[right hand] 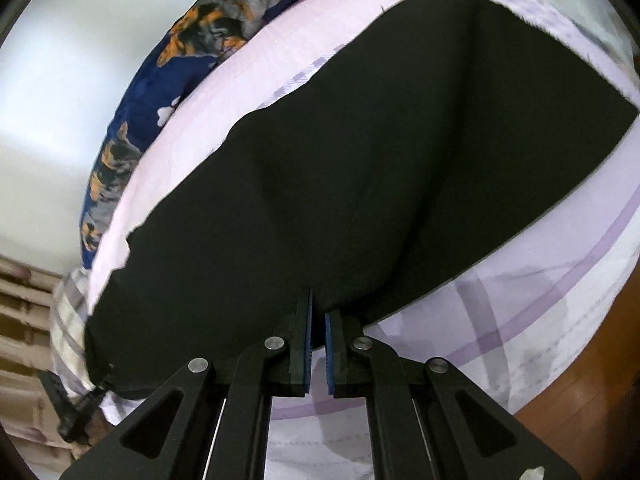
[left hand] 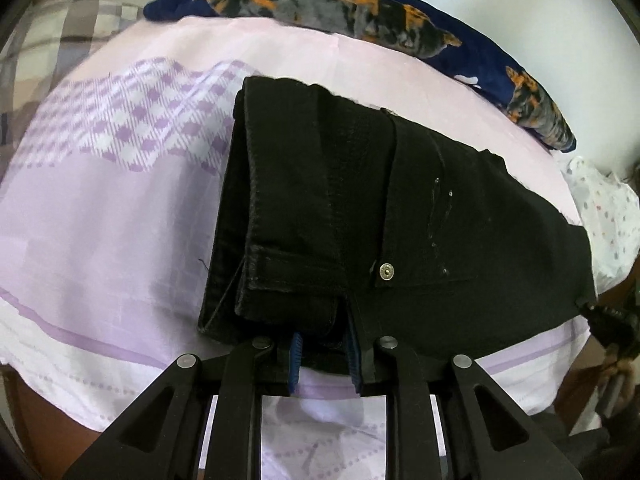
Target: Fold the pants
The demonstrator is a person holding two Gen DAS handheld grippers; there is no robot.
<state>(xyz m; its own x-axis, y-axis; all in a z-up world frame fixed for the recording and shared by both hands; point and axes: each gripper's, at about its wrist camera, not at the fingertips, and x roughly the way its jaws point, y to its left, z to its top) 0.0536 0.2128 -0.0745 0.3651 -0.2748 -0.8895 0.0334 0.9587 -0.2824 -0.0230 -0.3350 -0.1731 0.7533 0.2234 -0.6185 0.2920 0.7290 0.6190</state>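
Note:
Black pants [left hand: 360, 200] lie folded on a pink and lilac bedsheet [left hand: 100, 220], the waistband with its metal button toward the left wrist camera. My left gripper [left hand: 324, 346] is shut on the thick waistband fold, which sits between the blue pads [left hand: 295, 360]. In the right wrist view the pants [right hand: 400, 160] spread out as a plain black sheet. My right gripper [right hand: 319, 309] pinches their near edge, its pads almost together. Each gripper shows at the edge of the other's view, the right gripper [left hand: 608, 320] and the left gripper [right hand: 76, 408], each at a corner of the pants.
A navy pillow [left hand: 360, 12] with an orange and grey print lies along the bed's far side by a pale wall. A white dotted cloth [left hand: 604, 216] is bunched at the right. A brown floor [right hand: 580, 400] shows past the sheet's near edge.

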